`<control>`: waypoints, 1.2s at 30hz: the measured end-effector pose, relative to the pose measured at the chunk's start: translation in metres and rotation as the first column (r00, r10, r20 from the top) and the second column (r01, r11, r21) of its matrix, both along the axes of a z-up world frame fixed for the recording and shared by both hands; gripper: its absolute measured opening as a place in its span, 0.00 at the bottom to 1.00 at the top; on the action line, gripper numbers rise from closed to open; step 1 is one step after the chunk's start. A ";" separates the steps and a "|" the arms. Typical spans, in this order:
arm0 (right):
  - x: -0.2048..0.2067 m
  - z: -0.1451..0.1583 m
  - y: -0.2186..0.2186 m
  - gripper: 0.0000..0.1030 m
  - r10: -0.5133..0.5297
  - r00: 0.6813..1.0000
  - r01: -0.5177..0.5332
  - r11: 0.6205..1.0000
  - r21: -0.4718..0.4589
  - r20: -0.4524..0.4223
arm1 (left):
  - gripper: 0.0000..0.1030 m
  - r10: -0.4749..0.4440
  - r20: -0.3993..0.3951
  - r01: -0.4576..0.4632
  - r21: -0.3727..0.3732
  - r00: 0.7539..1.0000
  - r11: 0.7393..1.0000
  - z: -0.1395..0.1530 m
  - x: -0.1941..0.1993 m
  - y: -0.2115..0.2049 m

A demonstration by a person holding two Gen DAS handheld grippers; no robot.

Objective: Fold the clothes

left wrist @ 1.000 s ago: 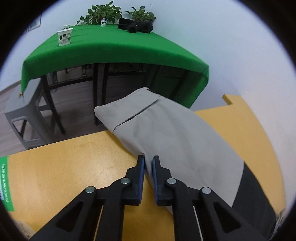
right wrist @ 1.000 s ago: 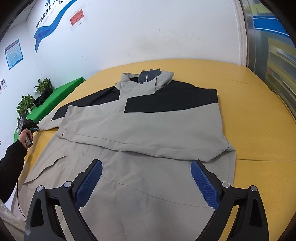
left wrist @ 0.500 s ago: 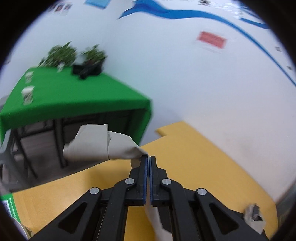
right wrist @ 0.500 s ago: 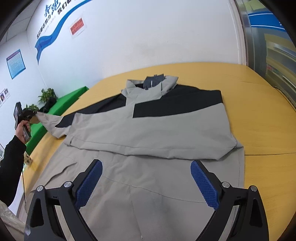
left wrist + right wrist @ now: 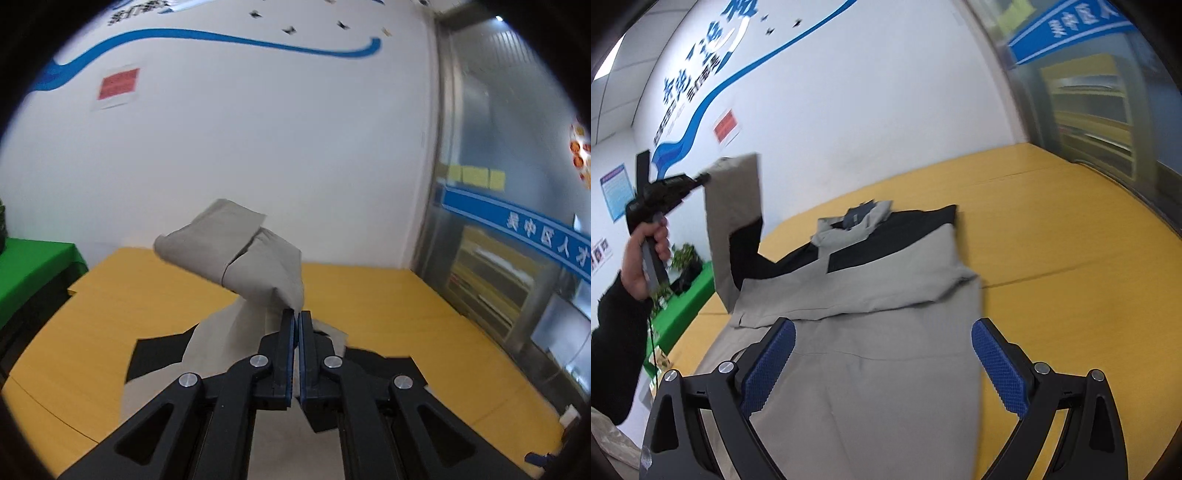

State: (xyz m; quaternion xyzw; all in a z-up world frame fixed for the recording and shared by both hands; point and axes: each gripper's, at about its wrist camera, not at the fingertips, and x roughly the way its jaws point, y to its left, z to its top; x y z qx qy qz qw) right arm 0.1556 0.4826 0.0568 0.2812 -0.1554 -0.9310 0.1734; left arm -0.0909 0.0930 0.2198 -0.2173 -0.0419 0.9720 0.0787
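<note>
A grey and black jacket (image 5: 886, 280) lies flat on the yellow table (image 5: 1071, 266), collar at the far end. My left gripper (image 5: 296, 317) is shut on the cuff of the grey left sleeve (image 5: 258, 258) and holds it high above the jacket body. In the right wrist view that gripper (image 5: 705, 179) shows at the upper left with the sleeve (image 5: 733, 221) hanging down from it. My right gripper (image 5: 882, 354) is open and empty, just above the jacket's lower part.
A green-clothed side table (image 5: 683, 306) with potted plants (image 5: 685, 258) stands past the table's left end. A white wall (image 5: 258, 147) runs behind the table. A glass-fronted metal partition (image 5: 498, 258) stands at the right.
My left gripper has lifted the sleeve off the table and swung it up and over toward the jacket body. My right gripper has stayed open, moving forward over the jacket.
</note>
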 end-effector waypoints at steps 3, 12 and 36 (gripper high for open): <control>0.018 -0.001 0.021 0.96 -0.041 0.999 0.041 0.999 -0.020 -0.006 | 0.05 -0.061 0.131 0.068 -0.056 0.990 0.996 -0.061 -0.018 0.063; 0.041 -0.004 0.044 0.97 -0.099 0.995 0.099 0.994 -0.049 -0.002 | 0.36 -0.216 0.275 0.249 -0.092 0.937 0.964 -0.124 0.005 0.129; -0.150 -0.064 -0.145 0.95 0.183 0.953 -0.230 0.956 0.182 0.243 | 0.73 0.042 0.318 -0.034 -0.030 0.947 0.999 -0.151 0.169 -0.143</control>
